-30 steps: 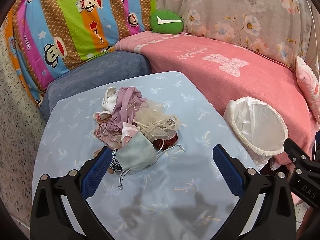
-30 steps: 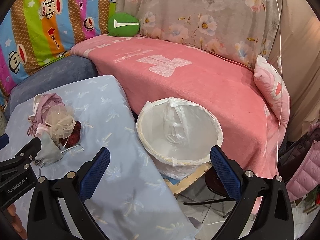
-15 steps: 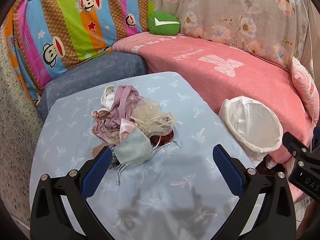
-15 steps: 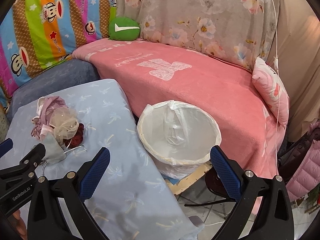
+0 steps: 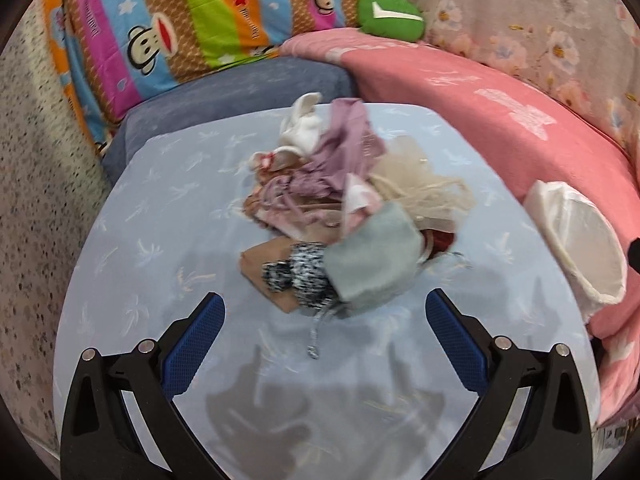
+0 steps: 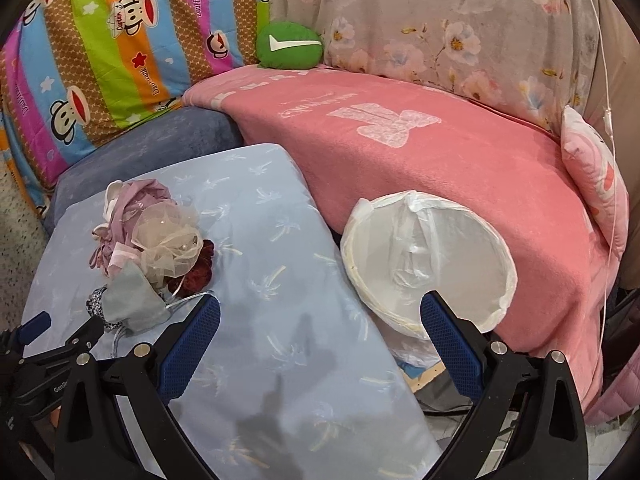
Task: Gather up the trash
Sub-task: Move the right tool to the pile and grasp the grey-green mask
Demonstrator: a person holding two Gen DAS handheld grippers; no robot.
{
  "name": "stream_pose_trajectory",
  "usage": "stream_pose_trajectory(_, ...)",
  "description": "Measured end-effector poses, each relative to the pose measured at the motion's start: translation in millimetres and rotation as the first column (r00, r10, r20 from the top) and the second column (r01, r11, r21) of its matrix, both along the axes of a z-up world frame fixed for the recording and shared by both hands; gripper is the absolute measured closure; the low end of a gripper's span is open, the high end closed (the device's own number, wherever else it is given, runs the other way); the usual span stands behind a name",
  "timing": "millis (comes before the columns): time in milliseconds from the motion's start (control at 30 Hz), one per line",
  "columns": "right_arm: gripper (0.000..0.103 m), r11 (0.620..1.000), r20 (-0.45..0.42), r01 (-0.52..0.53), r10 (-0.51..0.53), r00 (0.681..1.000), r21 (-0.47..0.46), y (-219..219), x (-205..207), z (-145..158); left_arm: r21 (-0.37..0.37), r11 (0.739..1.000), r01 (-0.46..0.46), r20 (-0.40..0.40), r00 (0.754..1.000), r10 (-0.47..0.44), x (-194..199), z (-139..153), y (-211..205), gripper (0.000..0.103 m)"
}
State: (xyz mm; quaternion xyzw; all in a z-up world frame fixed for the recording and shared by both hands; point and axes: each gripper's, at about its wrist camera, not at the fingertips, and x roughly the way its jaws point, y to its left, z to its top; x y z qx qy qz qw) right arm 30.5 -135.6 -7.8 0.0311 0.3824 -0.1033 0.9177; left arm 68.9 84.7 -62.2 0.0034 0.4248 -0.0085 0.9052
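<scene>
Left tongs [image 5: 322, 328]: spread wide, holding nothing.
Right tongs [image 6: 320, 326]: spread wide, holding nothing.
Heap of soft fabric scraps [image 5: 344, 216]: just ahead of left tongs.
Handling: light, limp; pinch grey-green cloth [image 5: 372, 264].
White plastic-lined bin [image 6: 426, 260]: ahead-right.

your left gripper [image 5: 322, 322] has black angular arms, silver round screws and blue textured finger pads [image 5: 192, 346]. your right gripper [image 6: 320, 322] looks the same; beside it, the left one's black body carries white lettering.
</scene>
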Motion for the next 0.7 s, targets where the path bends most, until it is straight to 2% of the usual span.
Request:
stream_pose_trajectory(333, 0.006, 0.991, -0.018, -0.126, 0.127, 0.992, 0.052, 38.0, 33.7, -19.0, -0.005, 0.999, -0.052, 0.007, 0.999, 0.052, 20.9, -6.7, 28.8, 0.007)
stream_pose_trajectory(500, 0.011, 0.970, -0.027, -0.222, 0.226, 0.974, 0.094, 69.9, 47.9, -29.4, -0.021, 0.997, -0.076, 0.016, 0.997, 0.077, 23.6, -4.6, 39.0, 0.007)
stream_pose_trajectory(700, 0.024, 0.942, -0.054, -0.303, 0.314, 0.948, 0.146, 103.4, 67.8, -47.8, -0.030, 0.995, -0.099, -0.004, 0.995, 0.099, 23.9, -9.1, 54.6, 0.007)
